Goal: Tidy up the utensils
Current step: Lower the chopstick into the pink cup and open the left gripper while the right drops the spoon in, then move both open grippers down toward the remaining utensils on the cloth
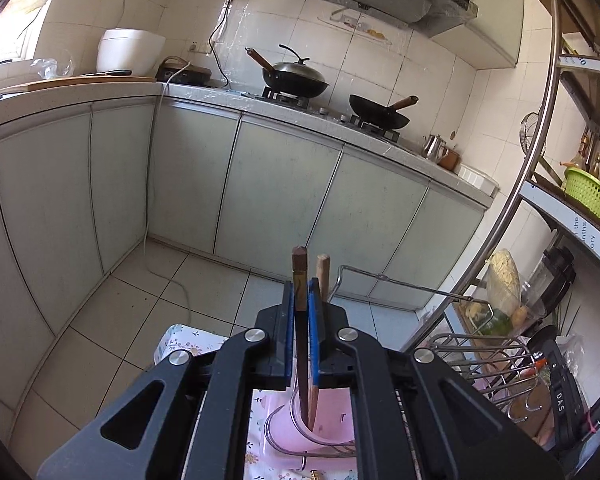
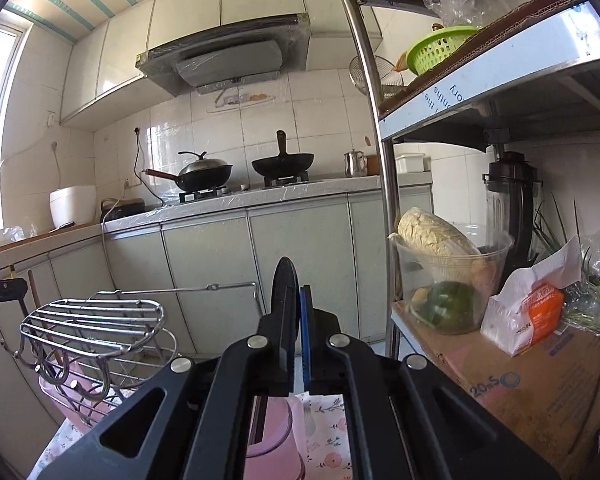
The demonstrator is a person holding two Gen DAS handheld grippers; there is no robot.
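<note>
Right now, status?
Left gripper shut on dark chopsticks, tips over pink cup. Right gripper shut on black utensil. Path clear.

A wire rack (image 2: 96,320) stands left of a pink cup (image 2: 272,432) on the tablecloth (image 2: 324,428).

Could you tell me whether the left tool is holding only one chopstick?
No, the left tool is clamped on two chopsticks, with their tips in the pink cup.

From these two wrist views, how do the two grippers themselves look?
Both look alike. The left gripper and the right gripper have matte black linkage arms with triangular cut-outs, joined by round silver pivot pins. The jaws carry flat blue pads on their inner faces. No cables, markings or sleeves are visible.
</note>
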